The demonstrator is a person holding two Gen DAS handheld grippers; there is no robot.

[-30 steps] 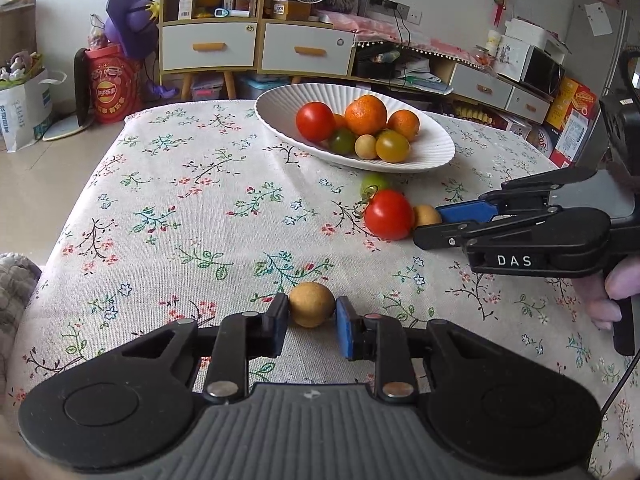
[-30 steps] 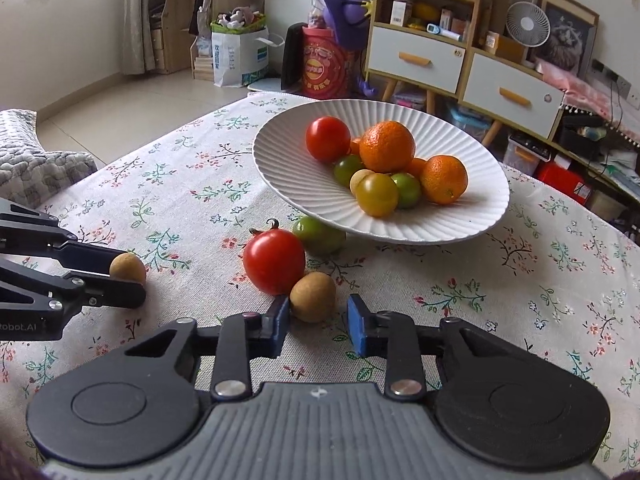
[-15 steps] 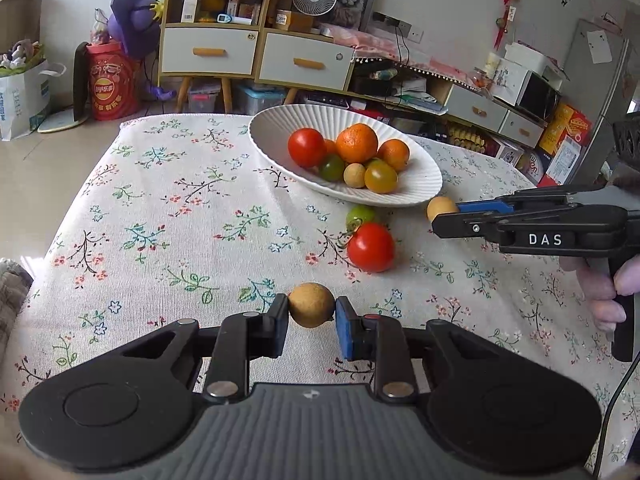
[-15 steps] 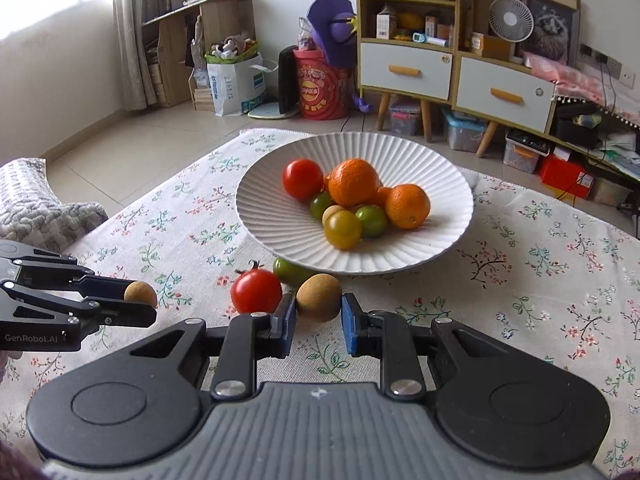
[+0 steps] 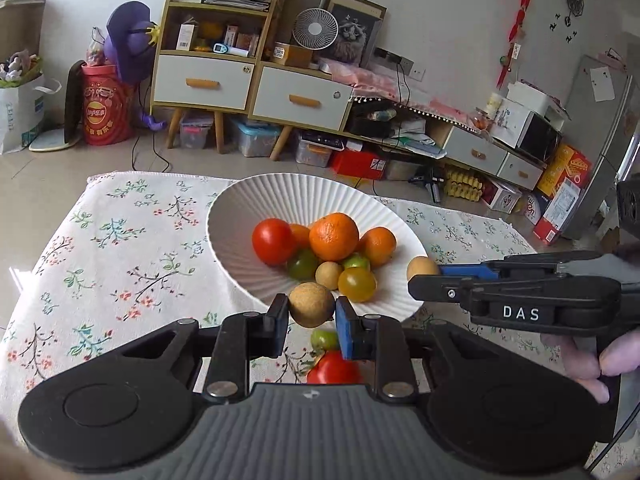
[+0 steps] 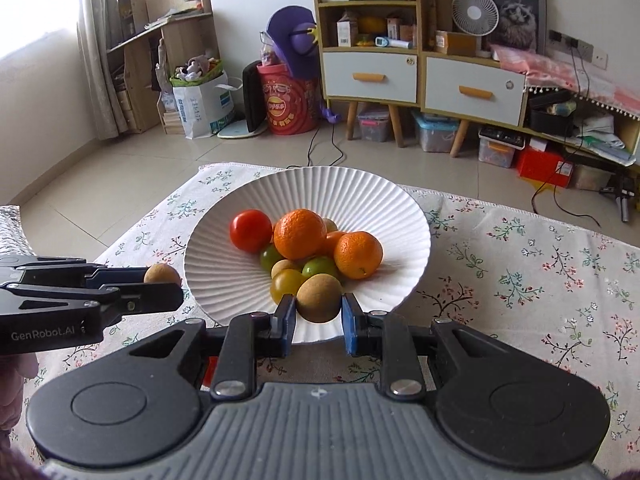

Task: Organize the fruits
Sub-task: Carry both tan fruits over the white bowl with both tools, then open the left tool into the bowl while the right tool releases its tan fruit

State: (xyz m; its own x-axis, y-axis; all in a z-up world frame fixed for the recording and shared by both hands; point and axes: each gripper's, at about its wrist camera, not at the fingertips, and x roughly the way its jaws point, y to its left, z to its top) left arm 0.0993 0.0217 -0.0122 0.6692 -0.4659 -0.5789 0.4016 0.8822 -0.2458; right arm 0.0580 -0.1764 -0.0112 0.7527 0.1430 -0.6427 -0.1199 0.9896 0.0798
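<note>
Now we hold one small tan-brown fruit in each tool, both lifted at the near rim of the ribbed white bowl [image 5: 240, 216]. Our left gripper [image 5: 311, 320] is clamped on its brown fruit [image 5: 311, 305], the black pad pressing one side and the blue pad the other, and in the left wrist view that fruit hangs in front of the bowl's near edge. Below it, on the floral tablecloth [image 5: 120, 248], lie a small green tomato [image 5: 322, 339] and a red tomato [image 5: 334, 368], both partly hidden behind the fingers. Our right gripper [image 6: 318, 318] is likewise closed on a second brown fruit [image 6: 319, 297], which sits over the near inner wall of the bowl [image 6: 224, 272], close to the pile (whether it touches the yellow one, we cannot tell). From the left view the right gripper [image 5: 416, 276] reaches in from the right side with its fruit [image 5: 421, 267] at the bowl's right rim; from the right view the left gripper [image 6: 172, 286] comes in from the left, its fruit [image 6: 160, 274] just beside the bowl's left rim. Inside the bowl rest a red tomato [image 6: 251, 230] at the left, a large orange [image 6: 300, 234] in the middle, a smaller orange [image 6: 357, 255] to the right, and green and yellow tomatoes with another small tan fruit nearer to us.
</note>
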